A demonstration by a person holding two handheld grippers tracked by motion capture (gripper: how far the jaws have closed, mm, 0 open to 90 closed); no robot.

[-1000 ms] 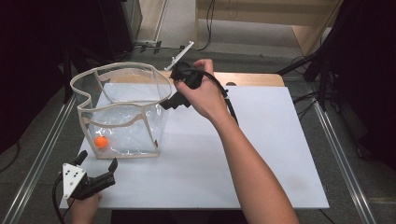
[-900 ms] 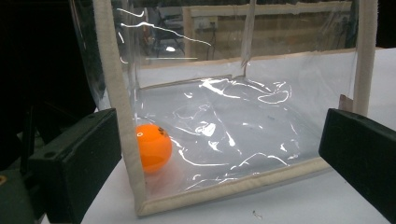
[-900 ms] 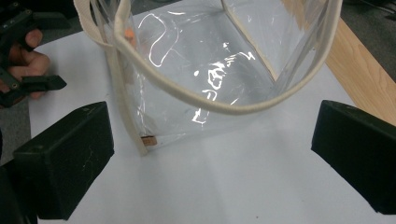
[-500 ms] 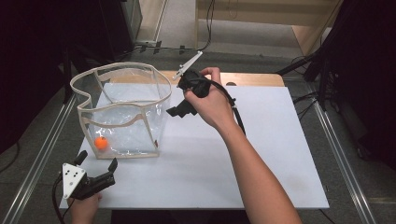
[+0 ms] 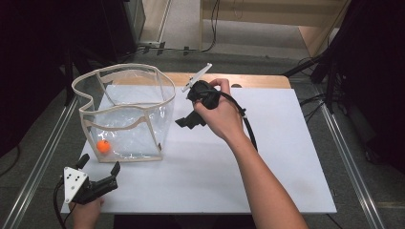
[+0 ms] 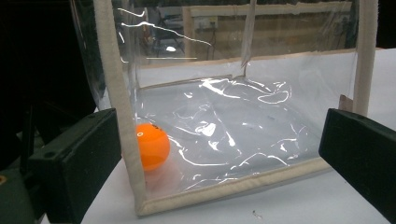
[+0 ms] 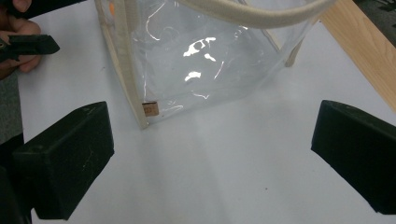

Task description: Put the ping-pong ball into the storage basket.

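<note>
Bright overhead light, glare on the clear bag (image 6: pixel 224 126), dark surroundings.

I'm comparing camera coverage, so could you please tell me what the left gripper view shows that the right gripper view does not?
The left gripper view gives the orange ball clearly, lying inside the clear bag at its near corner. The right gripper view adds the left tool, a small tag on the bag's seam and the table's wooden edge. Both share the bag and the white tabletop.

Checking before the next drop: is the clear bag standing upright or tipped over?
Upright: the clear bag stands on its base, rim open upward, orange ball resting inside.
</note>
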